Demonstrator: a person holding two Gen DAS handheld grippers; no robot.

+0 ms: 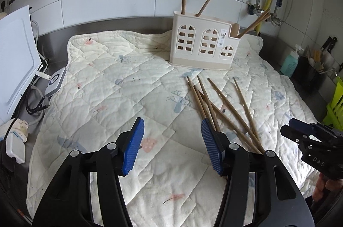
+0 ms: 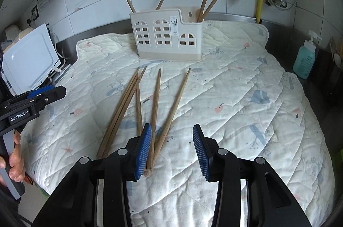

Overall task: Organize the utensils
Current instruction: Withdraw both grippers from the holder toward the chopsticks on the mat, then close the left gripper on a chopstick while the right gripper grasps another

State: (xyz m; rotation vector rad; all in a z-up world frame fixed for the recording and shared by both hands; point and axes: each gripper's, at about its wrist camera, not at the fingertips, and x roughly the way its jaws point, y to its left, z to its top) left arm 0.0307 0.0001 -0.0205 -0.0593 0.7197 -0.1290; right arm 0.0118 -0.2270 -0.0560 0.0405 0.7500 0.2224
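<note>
At the far left a white cutting board point(image 1: 15, 55) leans against the tiled wall, with cables and a small white device point(image 1: 55, 81) at its foot on the steel worktop point(image 1: 128, 23). A quilted cream cloth point(image 1: 111, 85) covers most of the worktop. The left claw point(image 1: 171, 141) hovers low over the bare cloth with its blue pads set wide apart, holding nothing. Toward the back stands a cream utensil holder point(image 1: 202, 42) with window-shaped cutouts; four wooden sticks rise from it, two in the taller left part and two in the lower right compartment. In front of the holder, loose wooden chopsticks point(image 2: 154, 102) lie fanned on the cloth, their near ends crowding together. The right claw point(image 2: 171, 147) hangs just above those near ends, pads spread apart and empty, its left pad over the closest sticks. At the far right a blue soap dispenser point(image 2: 305, 60) stands on the worktop.
</note>
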